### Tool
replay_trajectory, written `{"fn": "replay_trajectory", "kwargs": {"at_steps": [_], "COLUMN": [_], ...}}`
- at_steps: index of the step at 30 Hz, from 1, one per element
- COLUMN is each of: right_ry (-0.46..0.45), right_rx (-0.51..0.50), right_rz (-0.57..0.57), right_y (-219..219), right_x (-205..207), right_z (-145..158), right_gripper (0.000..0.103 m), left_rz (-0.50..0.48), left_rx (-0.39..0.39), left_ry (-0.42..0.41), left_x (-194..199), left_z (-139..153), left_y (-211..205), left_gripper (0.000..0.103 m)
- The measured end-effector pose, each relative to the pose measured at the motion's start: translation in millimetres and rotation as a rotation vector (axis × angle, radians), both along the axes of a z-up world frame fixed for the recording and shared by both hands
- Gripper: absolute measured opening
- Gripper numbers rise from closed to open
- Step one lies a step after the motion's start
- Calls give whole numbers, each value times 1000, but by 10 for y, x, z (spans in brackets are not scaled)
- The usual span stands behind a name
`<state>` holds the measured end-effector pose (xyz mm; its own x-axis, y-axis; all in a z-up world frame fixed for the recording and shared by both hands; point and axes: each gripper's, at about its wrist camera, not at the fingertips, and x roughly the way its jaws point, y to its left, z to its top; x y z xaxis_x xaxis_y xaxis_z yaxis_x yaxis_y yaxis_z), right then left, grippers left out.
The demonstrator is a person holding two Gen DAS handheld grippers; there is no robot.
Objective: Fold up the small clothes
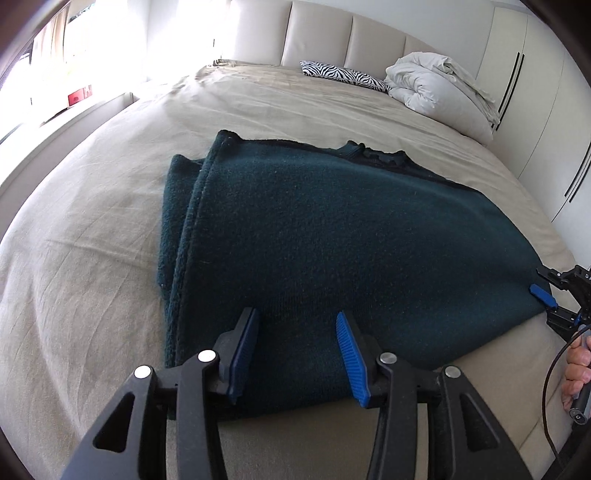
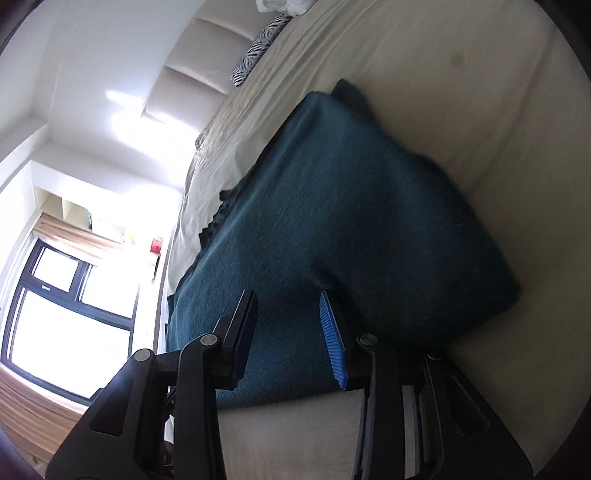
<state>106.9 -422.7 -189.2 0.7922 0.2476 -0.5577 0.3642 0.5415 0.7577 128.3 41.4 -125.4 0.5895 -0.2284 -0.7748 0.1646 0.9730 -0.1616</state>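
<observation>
Jaws of both grippers stand apart over the teal sweater [image 1: 332, 229]; only the left view shows the pillow [image 1: 439, 92].

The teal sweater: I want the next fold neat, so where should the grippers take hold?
Grip the teal sweater along its near hem, coming in low from the near bed edge; that edge lies flat, straight and closest, while the far collar end is bunched.

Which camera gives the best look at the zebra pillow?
The left wrist view: the zebra pillow lies sharp and upright near the headboard. The right wrist view shows the same pillow tilted, stretched and softer at the top.
</observation>
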Motion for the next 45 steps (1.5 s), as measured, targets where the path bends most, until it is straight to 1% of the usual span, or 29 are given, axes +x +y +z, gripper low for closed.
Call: {"fn": "replay_trajectory", "kwargs": {"at_steps": [1,2,3,5,6,7,9,10,12,13,15,16,19,22,24,25,27,29,30,32,35,36,38,39,40,41,42,43,45], "right_ry": [-1,-10,-28,-64,-74,-76,-58,-34,40,59,18,10,-11,-17,-11,-10,1,3,0,-5,-31,-43,-72,-99,-132,-166,-192,-214,-255], "right_rx": [-9,-10,1,35,44,53,78,86,90,101,162,174,125,125,82,65,17,-47,-85,-187,-346,-406,-527,-578,-624,-663,-694,-716,-730], "right_rz": [-35,-38,-9,96,169,245,370,421,477,467,440,424,322,174,72,28,-44,-81,-85,-83,-65,-55,-26,-10,1,6,0,-16,-14], "right_y": [-39,-17,64,332,530,808,1305,1512,1766,1790,1697,1604,1178,637,266,151,-25,-78,-61,12,287,359,638,774,875,972,1072,1150,1252], "right_x": [-79,-116,-109,-31,-13,130,388,510,702,742,650,612,373,149,-62,-148,-230,-344,-374,-421,-415,-446,-303,-230,-223,-232,-282,-338,-347], "right_z": [30,74,135,255,299,286,174,73,-182,-287,-351,-353,-271,-249,-187,-155,-88,21,88,267,585,784,1004,1130,1236,1335,1448,1552,1691], "right_gripper": [36,38,38,38,38,39,39,39,39,39,36,36,36,36,37,38,38,39,41,41,41,41,43,51,62,69,87,98,100], "left_rz": [4,8,12,17,19,21,23,22,18,15,12,12,12,12,12,12,12,12,12,12,10,9,18,30,47,65,81,96,128], "left_rx": [-8,-17,-24,-30,-28,-27,-23,-23,-28,-30,-30,-25,-8,-17,-21,-21,-20,-22,-23,-25,-35,-47,-94,-116,-128,-139,-159,-182,-217], "left_ry": [-1,-2,-2,2,7,11,16,19,25,25,23,22,17,18,18,17,15,14,14,13,13,10,8,0,-11,-25,-37,-45,-53], "left_x": [-31,-58,-81,-92,-93,-97,-93,-92,-99,-108,-112,-115,-126,-131,-138,-138,-144,-137,-138,-138,-139,-144,-178,-207,-234,-258,-271,-270,-239], "left_z": [18,36,50,56,47,39,30,11,-17,-27,-35,-40,-47,-44,-44,-47,-50,-53,-55,-56,-39,-24,38,85,138,195,247,292,357], "left_y": [8,12,16,13,17,37,67,89,131,145,149,150,120,110,106,103,96,105,107,116,138,158,240,297,360,435,522,613,792], "left_gripper": [48,48,48,48,48,48,48,48,48,48,48,48,48,48,48,48,48,48,48,48,48,48,48,48,49,50,54,57,60]}}
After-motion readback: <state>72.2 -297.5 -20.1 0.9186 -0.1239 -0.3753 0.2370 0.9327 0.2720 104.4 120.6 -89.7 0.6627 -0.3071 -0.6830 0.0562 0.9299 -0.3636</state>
